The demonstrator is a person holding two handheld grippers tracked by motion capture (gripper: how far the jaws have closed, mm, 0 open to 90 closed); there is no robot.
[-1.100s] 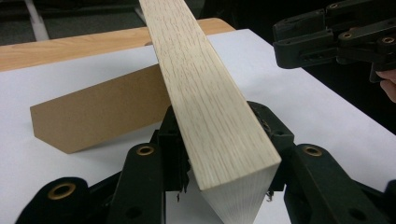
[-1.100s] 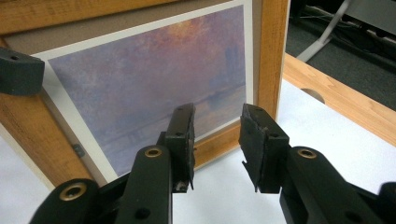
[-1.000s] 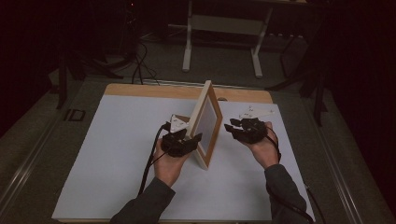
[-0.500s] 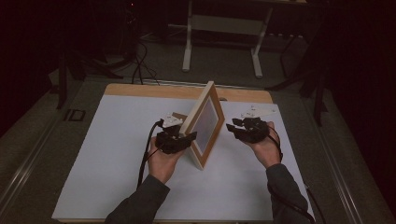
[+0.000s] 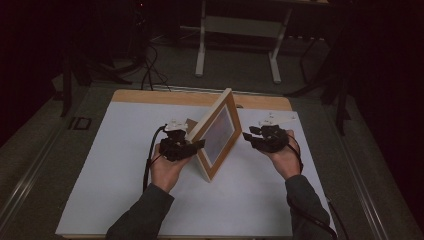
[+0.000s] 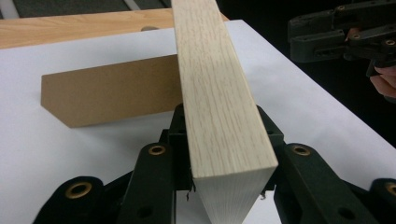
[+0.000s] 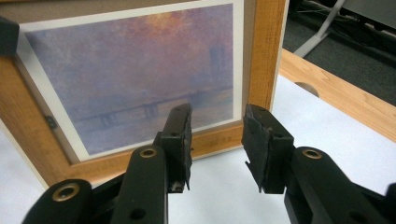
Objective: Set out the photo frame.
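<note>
Two grippers at one picture frame [image 5: 216,135] in the high view. Stands on its lower edge near the middle of the white table [image 5: 115,150], tilted, running diagonally away from the person, with a brown back stand [image 5: 191,125] behind it on the left. Left gripper [image 5: 192,146] right up against the near end of the frame. Right gripper [image 5: 250,137] just beside the glass side, apart from it.

From the left gripper view: looks straight along the pale wooden edge, which runs up between the two black jaws. Have just been closing, with the frame between them, and now appear to press on both faces, so clamped on the frame. Brown stand lying out to the left on the table, its foot down. Other gripper far off at upper right.

From the right gripper view: jaws parted with nothing between them, aimed at the lower corner of the frame and the hazy purple print [image 7: 130,70] behind the glass. Close to the wood, not touching.

Risks from here, as a judgement. Holds only one end of a tall tilted frame, so could twist or swing about the grip if lifted or pushed. Could slip on smooth wood if the clamp is light. Could tip toward the open gripper if the stand folds or loses its footing. Could knock or scratch the glass with a careless right-hand approach.
</note>
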